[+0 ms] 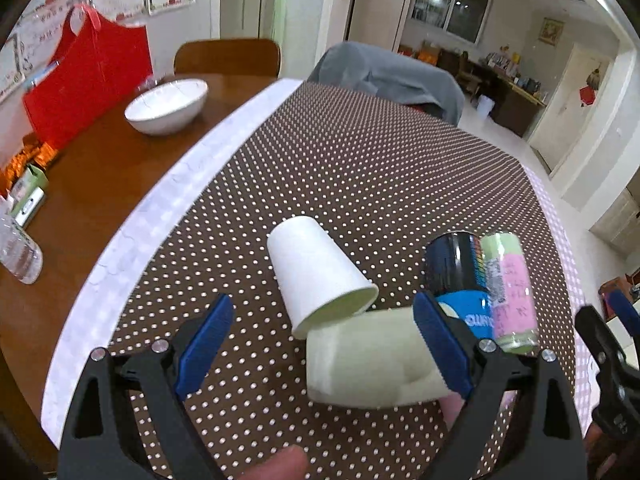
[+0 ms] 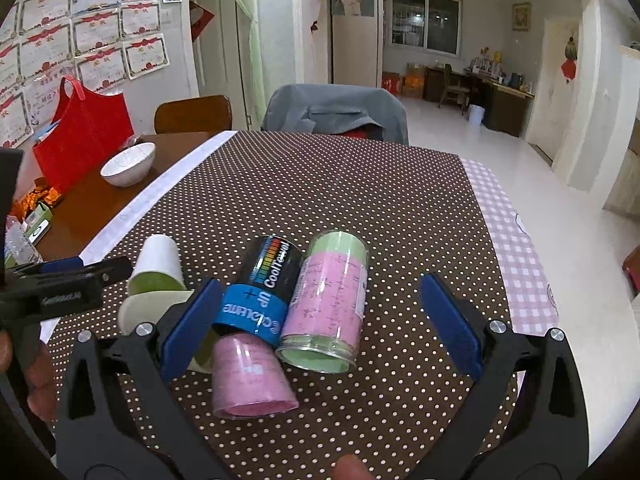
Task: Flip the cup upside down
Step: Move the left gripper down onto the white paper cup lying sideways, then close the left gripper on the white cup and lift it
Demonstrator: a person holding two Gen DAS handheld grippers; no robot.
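Left gripper point(image 1: 322, 350) jaws spread wide, nothing clamped. Right gripper point(image 2: 316, 326) also spread — nothing gripped. White paper cup point(image 1: 316, 276) is seen on its side on the dotted tablecloth point(image 1: 360, 168), mouth toward the camera, touching a second tipped cup point(image 1: 368, 356) — black-and-blue can point(image 2: 264, 288) and pink-green can point(image 2: 328, 304) lie just beside.
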